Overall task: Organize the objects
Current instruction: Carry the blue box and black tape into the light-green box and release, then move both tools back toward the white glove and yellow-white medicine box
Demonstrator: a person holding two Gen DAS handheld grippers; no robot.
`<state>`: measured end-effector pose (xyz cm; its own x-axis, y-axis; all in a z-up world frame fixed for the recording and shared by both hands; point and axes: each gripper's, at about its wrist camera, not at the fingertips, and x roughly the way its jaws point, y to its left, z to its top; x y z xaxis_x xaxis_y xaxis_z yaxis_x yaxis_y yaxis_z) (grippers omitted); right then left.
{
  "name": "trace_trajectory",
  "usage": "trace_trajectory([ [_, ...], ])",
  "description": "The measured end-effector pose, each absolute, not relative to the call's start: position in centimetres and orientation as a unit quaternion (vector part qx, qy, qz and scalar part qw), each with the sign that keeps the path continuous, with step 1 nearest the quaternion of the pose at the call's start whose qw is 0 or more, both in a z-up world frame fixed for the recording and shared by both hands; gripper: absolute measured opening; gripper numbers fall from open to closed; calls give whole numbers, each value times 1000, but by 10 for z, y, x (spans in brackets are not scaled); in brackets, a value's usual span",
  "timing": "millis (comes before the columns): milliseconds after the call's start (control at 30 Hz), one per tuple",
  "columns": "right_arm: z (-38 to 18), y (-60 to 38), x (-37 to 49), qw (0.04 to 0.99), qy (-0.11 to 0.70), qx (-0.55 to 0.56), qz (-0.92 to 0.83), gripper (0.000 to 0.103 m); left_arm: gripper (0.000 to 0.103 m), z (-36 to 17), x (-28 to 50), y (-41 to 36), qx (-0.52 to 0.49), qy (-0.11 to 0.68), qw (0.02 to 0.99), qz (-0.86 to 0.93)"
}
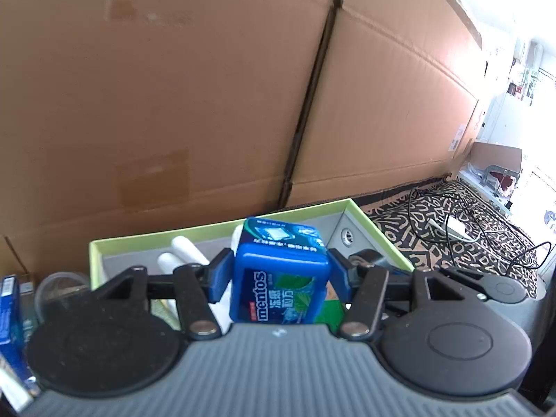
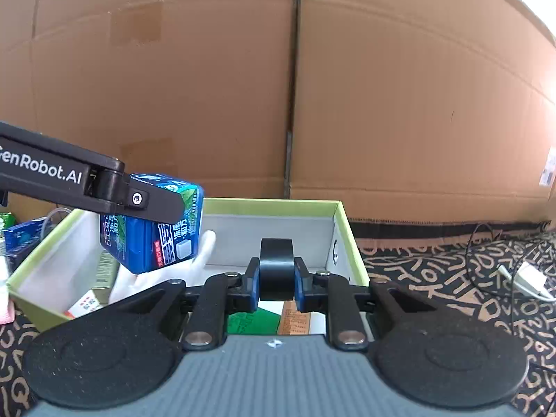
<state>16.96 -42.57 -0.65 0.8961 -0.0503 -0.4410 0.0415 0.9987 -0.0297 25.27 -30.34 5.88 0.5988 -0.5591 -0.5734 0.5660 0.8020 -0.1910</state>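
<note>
My left gripper (image 1: 278, 274) is shut on a blue Mentos box (image 1: 279, 271) and holds it over the green-rimmed open box (image 1: 215, 226). In the right wrist view the same Mentos box (image 2: 153, 229) hangs over the left part of the green-rimmed box (image 2: 344, 229), gripped by the left gripper (image 2: 149, 205). My right gripper (image 2: 277, 279) is shut on a black roll of tape (image 2: 277, 267) above the box's middle. Inside lie a white glove (image 2: 166, 271), small cartons (image 2: 104, 271) and a green packet (image 2: 253, 323).
Tall cardboard boxes (image 2: 382, 87) stand as a wall right behind the green-rimmed box. A patterned black-and-tan cloth (image 2: 434, 278) covers the table, with black cables and a white charger (image 2: 528, 278) to the right. Blue packages (image 1: 10, 309) and a clear cup (image 1: 59, 285) sit left of the box.
</note>
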Motion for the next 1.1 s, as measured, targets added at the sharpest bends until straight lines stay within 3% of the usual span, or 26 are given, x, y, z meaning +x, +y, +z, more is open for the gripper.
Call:
trace_trajectory([
  [133,-12,-428,181,973,228,-6,-25,23,59,50,263,-312,10,321,896,-306],
  [167,-13,-428,182,973,228,-14,-27,27,75,49,263,-311,5,315,898,-308],
  [233,-13,-425,180,971,232,-32,-34,57,103,49,261,-305,-4,296,907,-300],
  [300,-11,-423,171,974,216,-51,-39,75,103,52,254,-297,-7,267,918,-293],
  [500,-1,-419,138,981,189,-35,-34,86,103,63,235,-273,-17,268,922,-279],
  [1100,-12,-338,65,982,184,8,36,92,103,79,143,-160,-28,280,940,-195],
])
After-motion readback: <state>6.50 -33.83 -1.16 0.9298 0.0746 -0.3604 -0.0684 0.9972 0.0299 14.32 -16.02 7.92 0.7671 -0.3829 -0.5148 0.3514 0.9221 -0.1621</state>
